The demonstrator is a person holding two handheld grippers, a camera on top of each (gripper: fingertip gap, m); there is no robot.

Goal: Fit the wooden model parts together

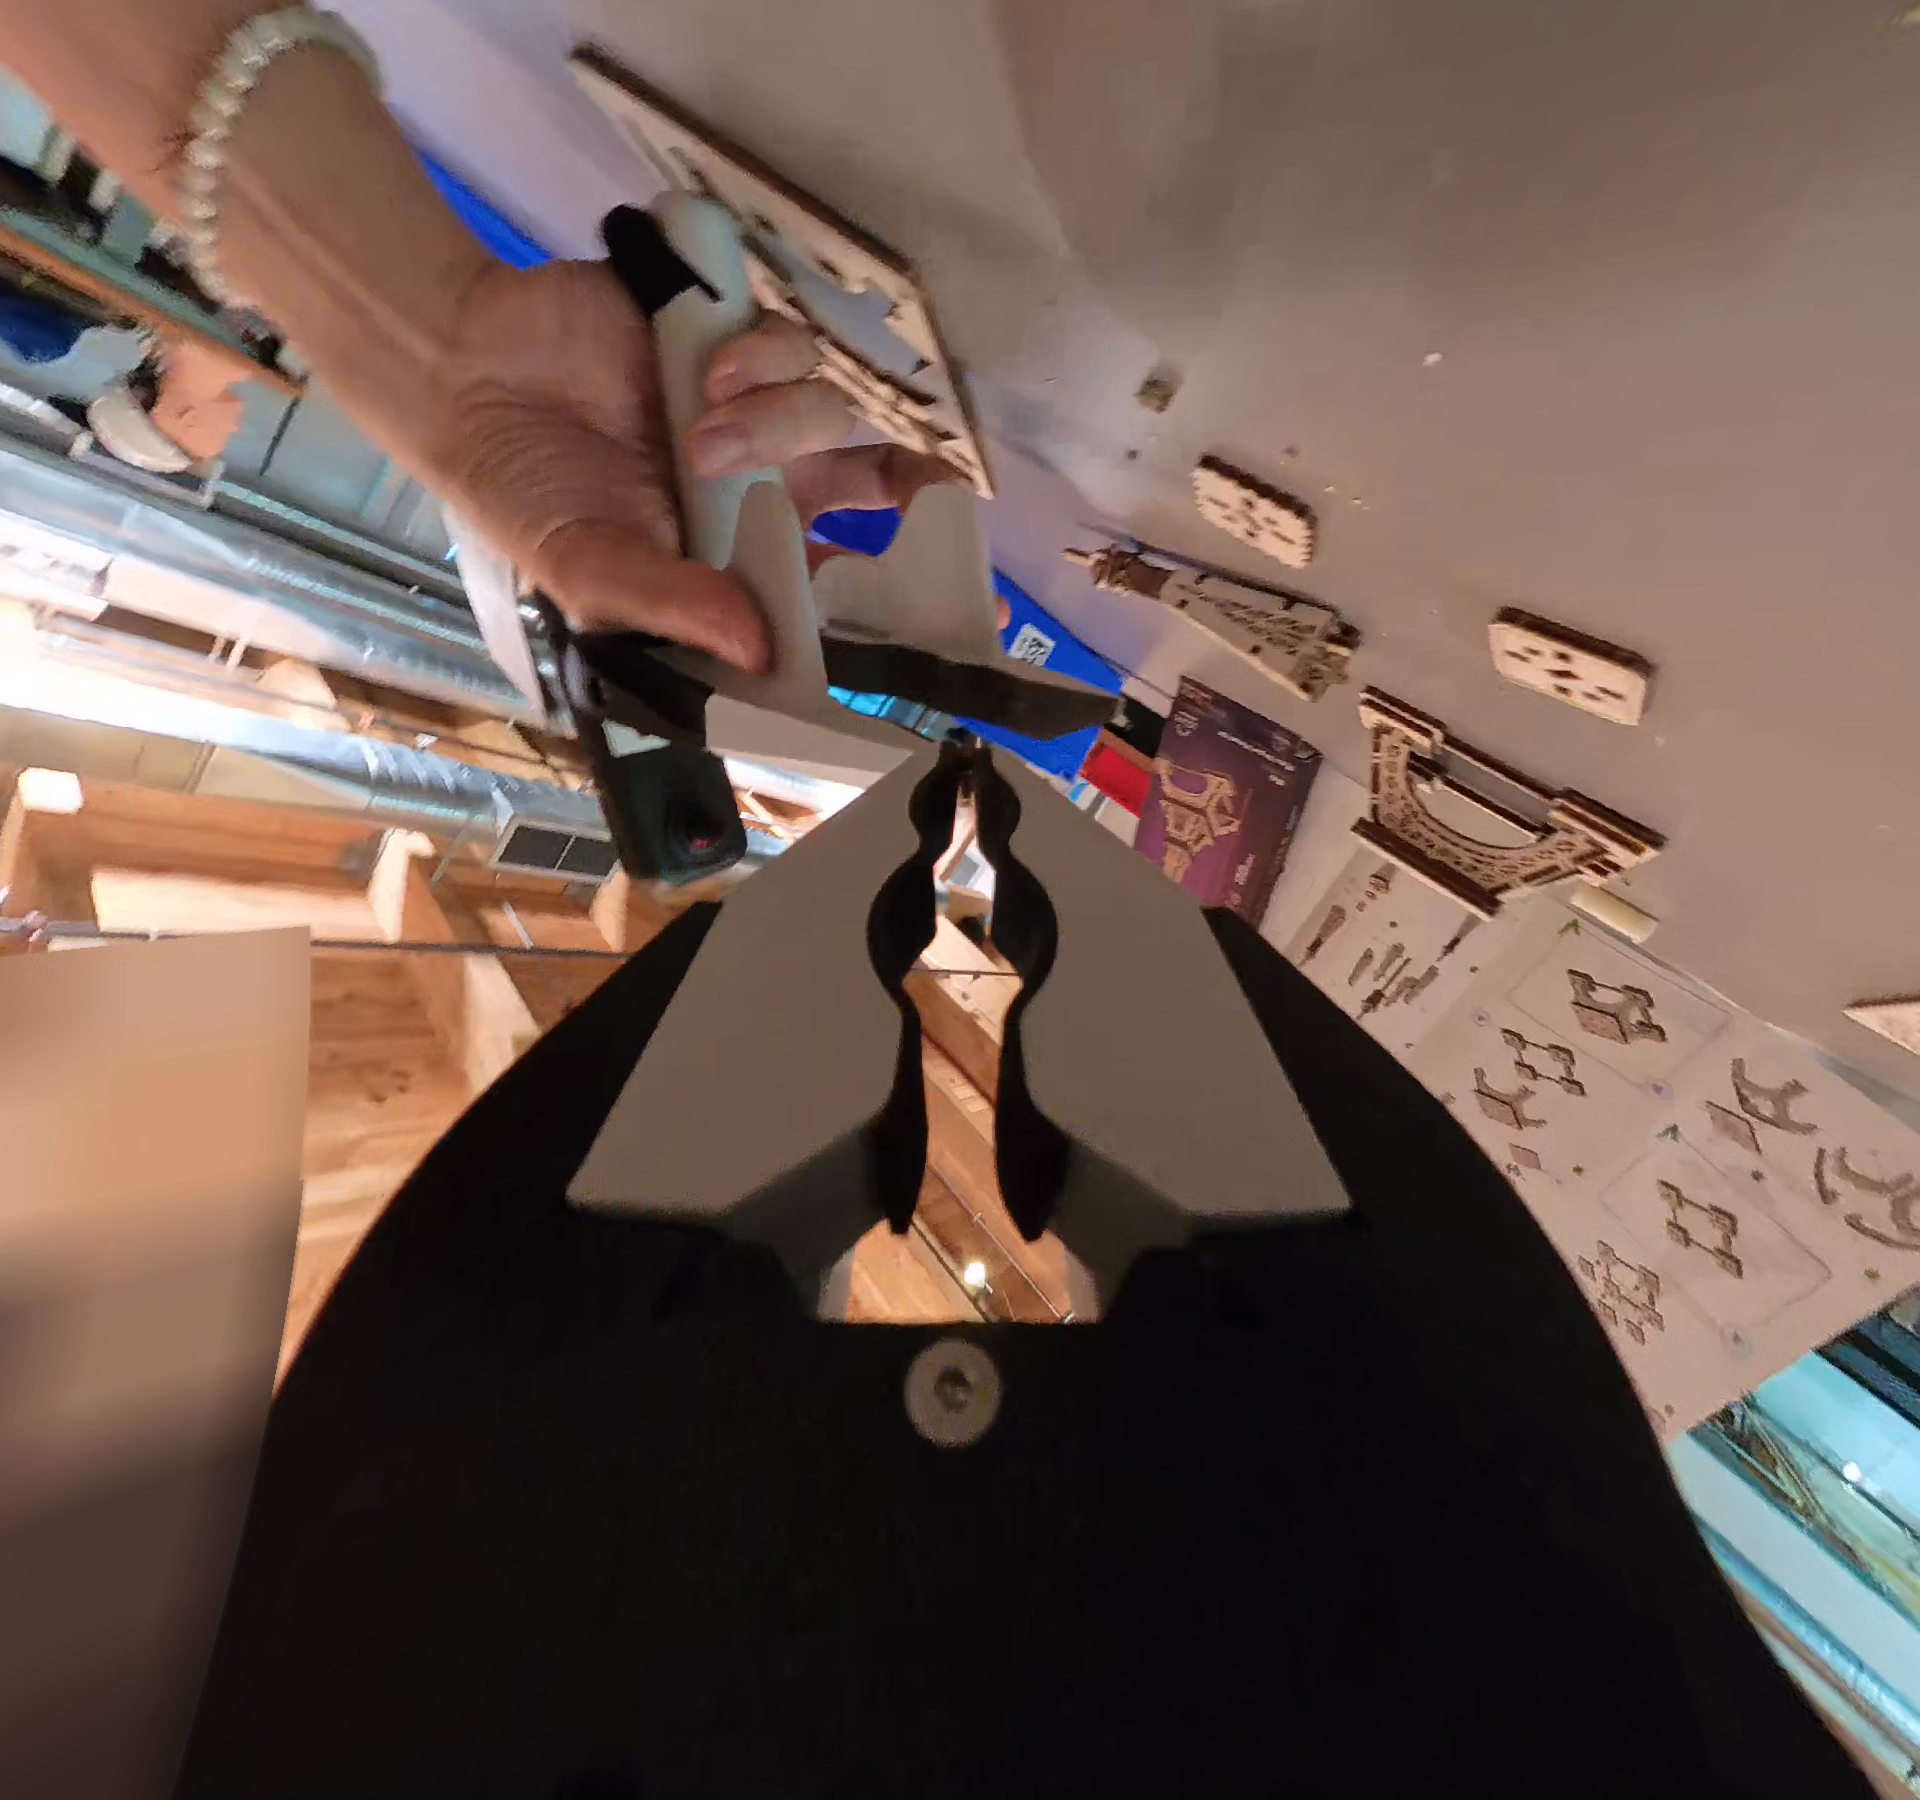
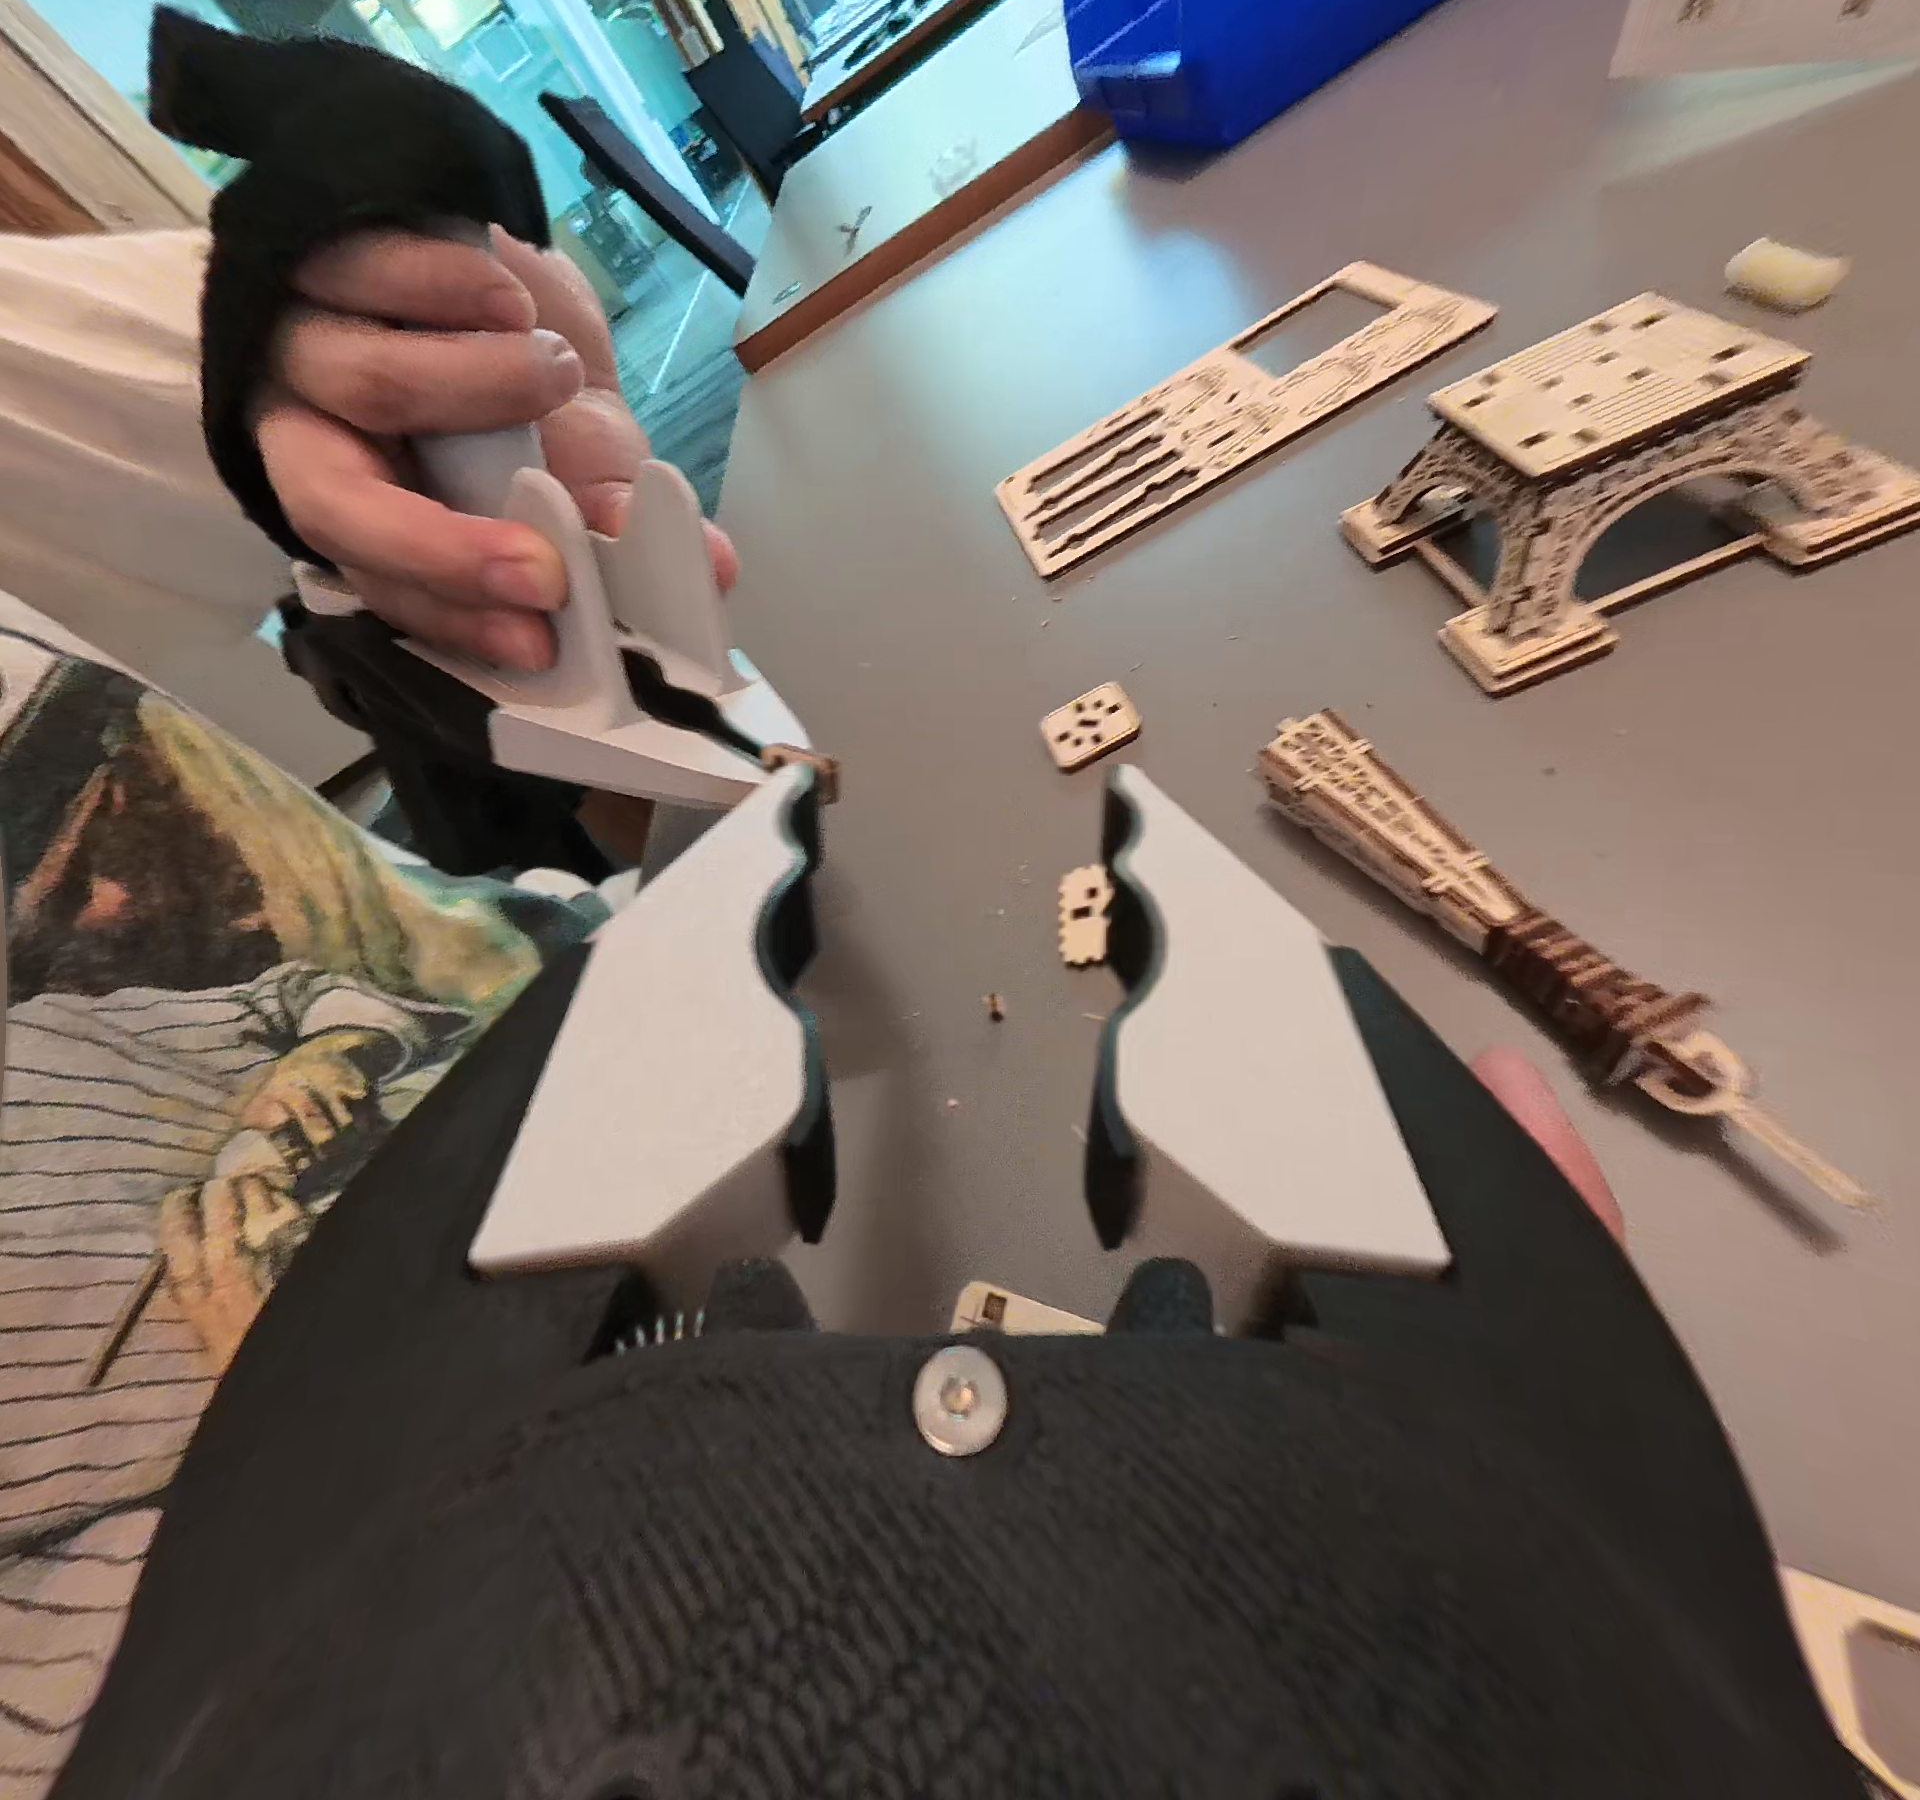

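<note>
Your left gripper (image 2: 800,763) pinches a tiny wooden piece (image 2: 805,766) at its tips, held in the air just beside the left fingertip of your right gripper (image 2: 961,794), whose jaws stand wide and empty. The spire section (image 2: 1455,903) lies on the grey table (image 2: 1299,659) ahead and to the right, its long axis running diagonally away; the right gripper is nearer it. The arched tower base (image 2: 1621,472) stands farther off.

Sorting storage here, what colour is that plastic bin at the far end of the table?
Bright blue bin, clearest in the right wrist view.
</note>
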